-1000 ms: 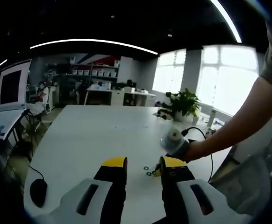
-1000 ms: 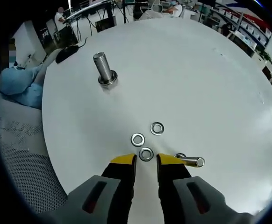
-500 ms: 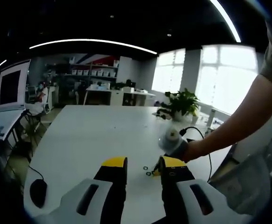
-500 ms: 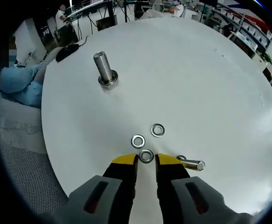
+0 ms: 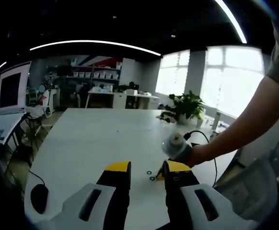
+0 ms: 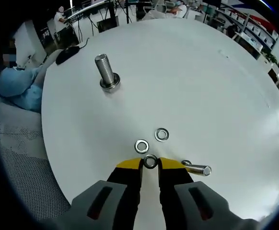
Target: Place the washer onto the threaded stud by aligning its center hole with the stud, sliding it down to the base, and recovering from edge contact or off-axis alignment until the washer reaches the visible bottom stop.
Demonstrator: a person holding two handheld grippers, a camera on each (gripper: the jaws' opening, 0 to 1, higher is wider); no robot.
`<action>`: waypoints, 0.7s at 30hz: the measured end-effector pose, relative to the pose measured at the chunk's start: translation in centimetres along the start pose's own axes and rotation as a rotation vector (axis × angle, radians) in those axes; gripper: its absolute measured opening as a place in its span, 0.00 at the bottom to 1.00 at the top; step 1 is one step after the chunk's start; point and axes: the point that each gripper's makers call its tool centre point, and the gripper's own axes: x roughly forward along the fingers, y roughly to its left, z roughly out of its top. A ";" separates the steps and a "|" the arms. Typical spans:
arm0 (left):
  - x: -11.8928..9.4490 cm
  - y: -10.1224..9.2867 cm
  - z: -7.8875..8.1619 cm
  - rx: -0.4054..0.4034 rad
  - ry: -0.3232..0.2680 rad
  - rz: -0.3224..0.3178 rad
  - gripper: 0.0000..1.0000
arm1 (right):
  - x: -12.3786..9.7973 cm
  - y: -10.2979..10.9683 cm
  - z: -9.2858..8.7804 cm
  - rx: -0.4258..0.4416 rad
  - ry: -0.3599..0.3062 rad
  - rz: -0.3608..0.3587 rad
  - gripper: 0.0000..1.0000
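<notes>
Right gripper view: your right gripper (image 6: pixel 150 164) has its yellow-tipped jaws nearly closed around a small steel washer (image 6: pixel 150 161) on the white table (image 6: pixel 216 96), but you can't tell whether they truly pinch it, since the tips cover its near edge. Two more washers lie just beyond, one (image 6: pixel 141 146) to the left and one (image 6: pixel 162 134) to the right, apart from each other. A loose bolt (image 6: pixel 197 168) lies on its side just right of the jaws, with another ring half hidden behind its near end. The threaded stud (image 6: pixel 104 72) stands upright on its wide base far to the left, near the table's left edge, with plenty of bare tabletop between it and you. In the left gripper view, your left gripper (image 5: pixel 147 172) hangs above the table with jaws parted and nothing between them; the washers show as tiny dark rings there, hard to make out. A computer mouse (image 5: pixel 39 197) sits near the left edge.
</notes>
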 end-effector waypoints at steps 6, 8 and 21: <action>0.0 -0.1 -0.1 -0.001 0.005 -0.006 0.26 | 0.0 0.0 0.0 -0.001 -0.003 -0.006 0.15; 0.0 -0.1 -0.1 -0.003 0.005 -0.007 0.26 | -0.1 0.0 0.0 0.004 -0.011 -0.005 0.15; 0.1 -0.2 -0.2 -0.003 0.009 -0.013 0.26 | -0.1 0.1 0.0 -0.010 -0.028 -0.015 0.15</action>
